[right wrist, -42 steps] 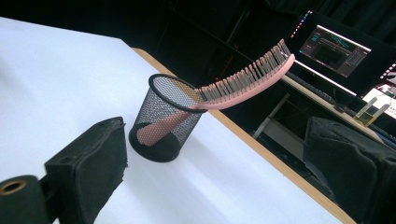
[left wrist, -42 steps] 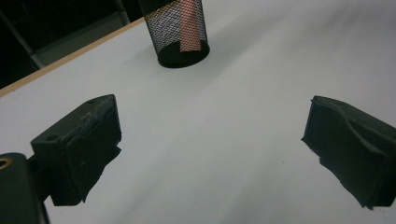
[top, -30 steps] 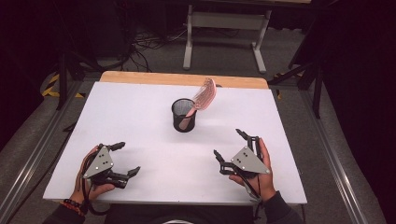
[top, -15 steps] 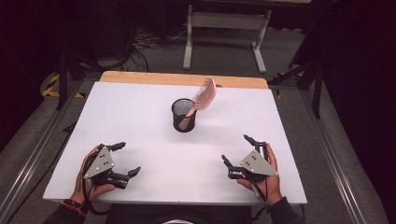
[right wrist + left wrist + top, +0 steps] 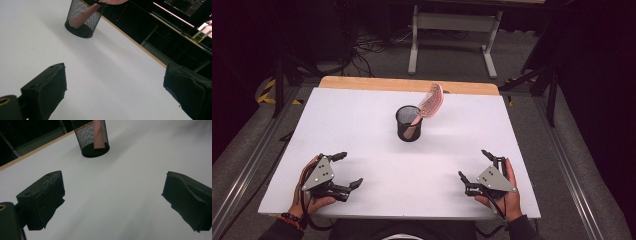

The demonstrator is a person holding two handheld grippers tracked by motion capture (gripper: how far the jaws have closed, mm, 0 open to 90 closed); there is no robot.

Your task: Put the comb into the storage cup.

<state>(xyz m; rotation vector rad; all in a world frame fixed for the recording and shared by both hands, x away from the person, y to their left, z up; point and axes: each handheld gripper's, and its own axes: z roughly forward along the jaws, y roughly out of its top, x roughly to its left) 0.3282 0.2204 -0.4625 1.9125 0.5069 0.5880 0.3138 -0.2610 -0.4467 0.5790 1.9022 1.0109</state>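
Mesh cup [image 5: 409, 123], black, upright, at centre of the high view, a little above the middle of the white table [image 5: 362, 125]. Also at upper centre of the left gripper view [image 5: 93, 137] and at upper left of the right gripper view [image 5: 82, 18].

Hairbrush [image 5: 428, 106], pink, standing handle-down inside the mesh cup, leaning toward the upper right of the high view, head above the rim. Handle visible through the mesh in the left gripper view [image 5: 99, 133] and in the right gripper view [image 5: 82, 16].

Left gripper [image 5: 344, 170], lower left of the high view, held in a hand near the table's bottom edge. Jaws spread wide, grasping nothing, bare table between them. Well apart from the mesh cup. In its own view, black pads [image 5: 42, 200] at lower left and lower right, white surface between.

Right gripper [image 5: 473, 165], lower right of the high view, held in a hand near the table's bottom edge. Jaws likewise spread wide, released, nothing between them. Well apart from the mesh cup. In its own view, black pads [image 5: 47, 87] at lower left and lower right.

Wooden strip [image 5: 407, 85] along the table's top edge. Grey floor around, with a pale metal stand [image 5: 452, 22] at top centre of the high view.
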